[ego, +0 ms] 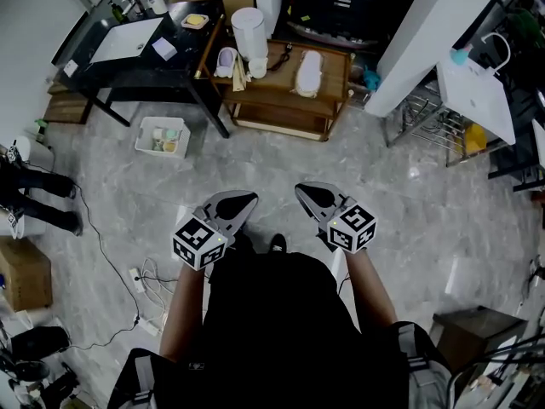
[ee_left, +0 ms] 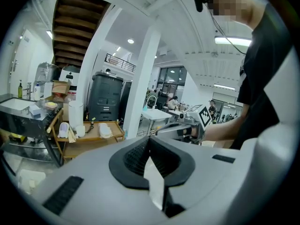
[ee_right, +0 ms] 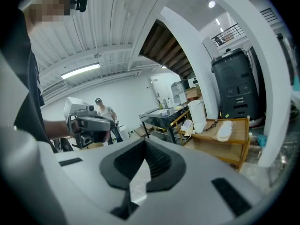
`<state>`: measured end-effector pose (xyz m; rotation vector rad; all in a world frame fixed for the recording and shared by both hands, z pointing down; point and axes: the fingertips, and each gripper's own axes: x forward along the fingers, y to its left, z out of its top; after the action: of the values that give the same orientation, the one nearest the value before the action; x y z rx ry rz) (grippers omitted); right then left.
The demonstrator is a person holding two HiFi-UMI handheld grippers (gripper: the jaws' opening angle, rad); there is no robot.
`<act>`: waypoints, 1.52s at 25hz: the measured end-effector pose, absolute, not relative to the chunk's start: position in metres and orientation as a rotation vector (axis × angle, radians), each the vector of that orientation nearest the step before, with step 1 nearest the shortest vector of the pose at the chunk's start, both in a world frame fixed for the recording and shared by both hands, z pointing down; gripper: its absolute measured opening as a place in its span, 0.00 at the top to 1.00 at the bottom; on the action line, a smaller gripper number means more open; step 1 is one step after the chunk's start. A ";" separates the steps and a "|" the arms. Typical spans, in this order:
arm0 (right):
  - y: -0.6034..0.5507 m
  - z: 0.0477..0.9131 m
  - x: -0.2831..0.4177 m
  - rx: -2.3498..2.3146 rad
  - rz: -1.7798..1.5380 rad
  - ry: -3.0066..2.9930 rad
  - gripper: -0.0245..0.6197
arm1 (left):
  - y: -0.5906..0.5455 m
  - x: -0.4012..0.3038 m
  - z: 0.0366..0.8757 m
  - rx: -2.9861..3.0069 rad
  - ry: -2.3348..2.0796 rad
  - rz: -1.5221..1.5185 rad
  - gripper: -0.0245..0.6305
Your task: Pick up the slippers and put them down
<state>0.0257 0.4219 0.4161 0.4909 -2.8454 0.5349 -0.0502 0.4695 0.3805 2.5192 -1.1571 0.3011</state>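
Only my head view gives the slippers from above: left-hand slipper [ego: 226, 60] and right-hand slipper [ego: 308, 72] lie apart on the wooden surface [ego: 281, 100], long axes running roughly away from me. Gripper views: left gripper [ee_left: 150, 138] jaws together, empty; right gripper [ee_right: 144, 142] likewise.

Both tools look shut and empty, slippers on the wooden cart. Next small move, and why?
Probably step toward the wooden cart. The left tool and right tool are shut, empty and held close to the body, while the white slipper and the second slipper lie on its top shelf across the floor, likely beyond reach.
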 end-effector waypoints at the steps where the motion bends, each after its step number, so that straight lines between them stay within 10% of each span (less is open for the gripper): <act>1: 0.420 0.417 0.025 0.492 0.535 -2.843 0.95 | 0.468 -0.051 0.380 2.518 -1.158 0.298 0.95; 38: 0.385 0.416 0.012 0.545 0.496 -2.790 0.95 | 0.414 -0.050 0.380 2.580 -1.019 0.262 0.95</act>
<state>0.0125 0.3853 0.4165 0.5451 -2.7905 0.4964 -0.0501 0.4137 0.3803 2.5804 -1.0194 0.2615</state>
